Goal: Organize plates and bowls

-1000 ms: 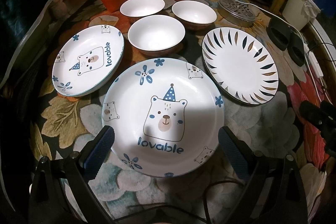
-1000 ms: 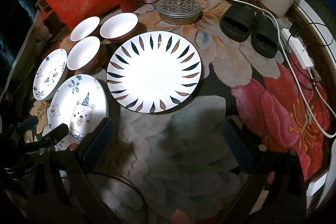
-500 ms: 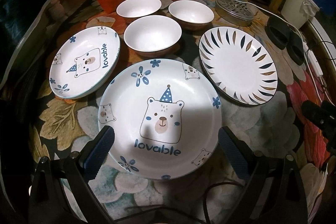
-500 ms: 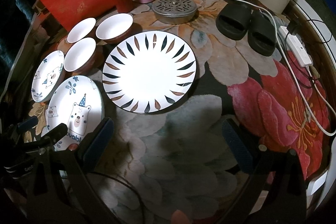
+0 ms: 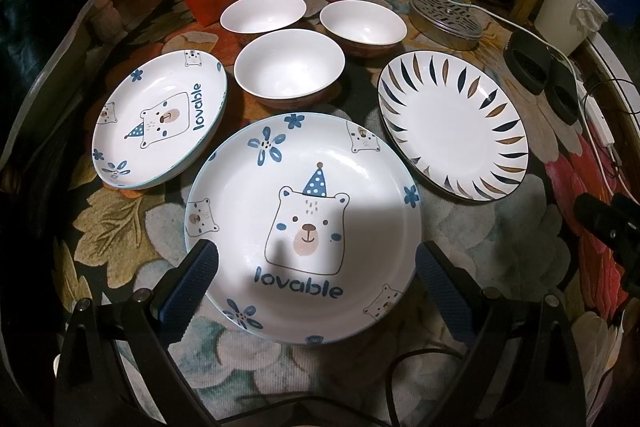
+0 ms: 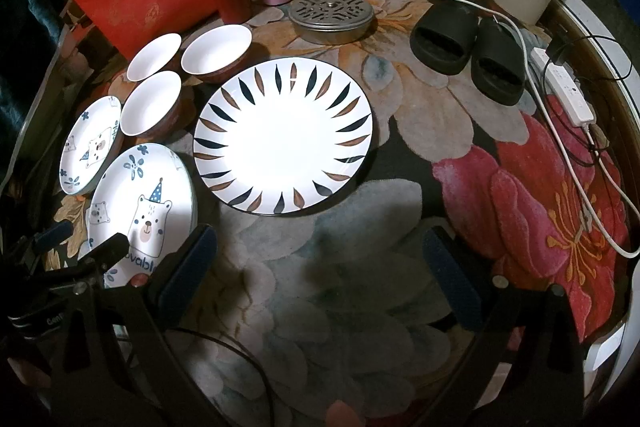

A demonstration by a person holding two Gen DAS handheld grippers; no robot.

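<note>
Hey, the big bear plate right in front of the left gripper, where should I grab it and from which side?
Probably grip the near rim of the big bear plate, coming in low from the gripper's side. It lies flat on the floral cloth, so only its raised edge offers a pinch. The left gripper is open and already straddles that near edge, with no other dish in the way.
</note>
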